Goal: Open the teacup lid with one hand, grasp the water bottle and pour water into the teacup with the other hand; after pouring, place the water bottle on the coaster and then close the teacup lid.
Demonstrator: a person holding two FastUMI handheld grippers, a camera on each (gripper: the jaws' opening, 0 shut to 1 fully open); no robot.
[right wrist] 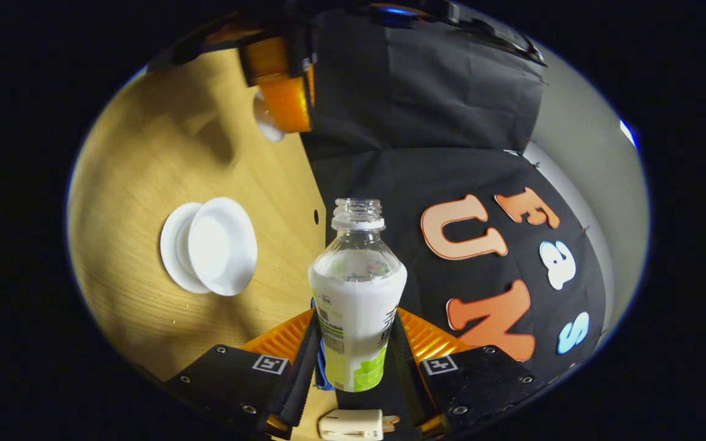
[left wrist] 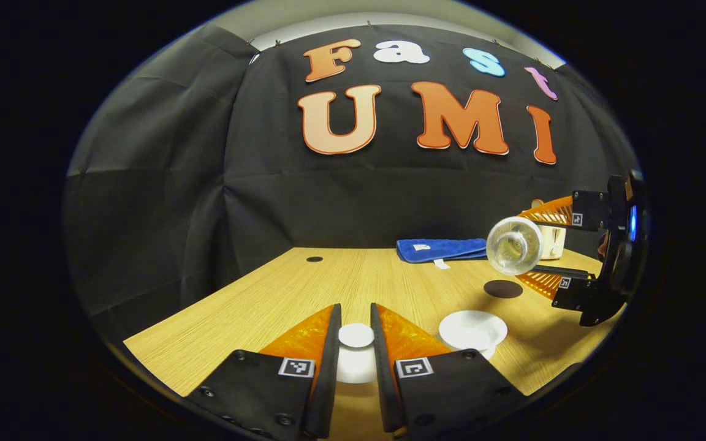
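Currently right gripper (right wrist: 356, 361) clamps the clear uncapped plastic water bottle (right wrist: 358, 294), tipped sideways, short of the open white porcelain teacup (right wrist: 221, 245); left gripper (left wrist: 356, 343) pinches the white lid (left wrist: 356, 335); premature tilt risks spilling.

Light's from overhead, warm on my wooden table (left wrist: 304, 288); black backdrop stays dim. Soft shadows beside the teacup (right wrist: 221, 245) in right gripper view. Clear water bottle (right wrist: 358, 294) catches small glints (no harsh glare). Strong fisheye bending toward edges, w/ darker rims. Focus sharp enough throughout; minimal blur.
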